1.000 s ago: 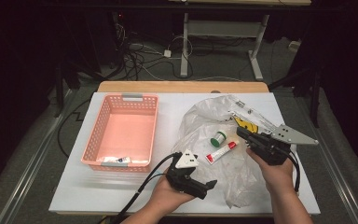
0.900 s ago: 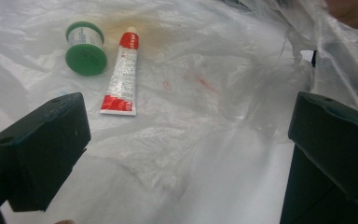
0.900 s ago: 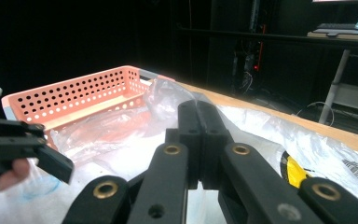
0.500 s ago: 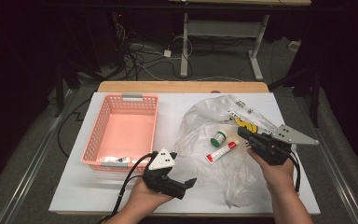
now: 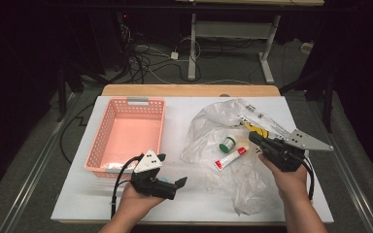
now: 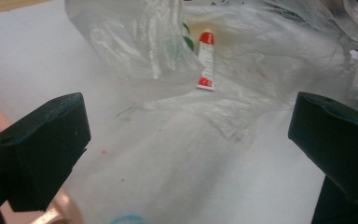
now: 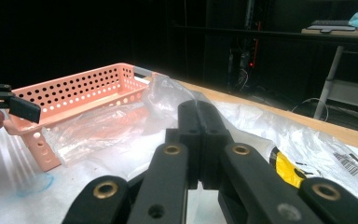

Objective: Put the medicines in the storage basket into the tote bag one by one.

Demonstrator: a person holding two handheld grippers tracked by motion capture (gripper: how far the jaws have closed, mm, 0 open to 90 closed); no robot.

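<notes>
Both tongs differ: the right gripper (image 5: 253, 138) is clamped fully shut on a fold of the clear plastic bag (image 5: 209, 127) at the table's (image 5: 184, 208) right half; the left gripper (image 5: 172, 183), jaws wide and empty, sits level near the front edge beside the pink basket (image 5: 126, 131). Inside the bag lie a red-capped tube (image 5: 230, 158) and a green-lidded jar (image 5: 228, 143). The film looks light, limp and slippery; the small, firm tube seems best pinched mid-body.

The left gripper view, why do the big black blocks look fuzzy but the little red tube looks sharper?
In the left gripper view, the left hand-held gripper has its black jaws right by the lens, so they blur, while the red and white tube lies farther off; in the high view the white table is brightly lit against a dark room.
</notes>
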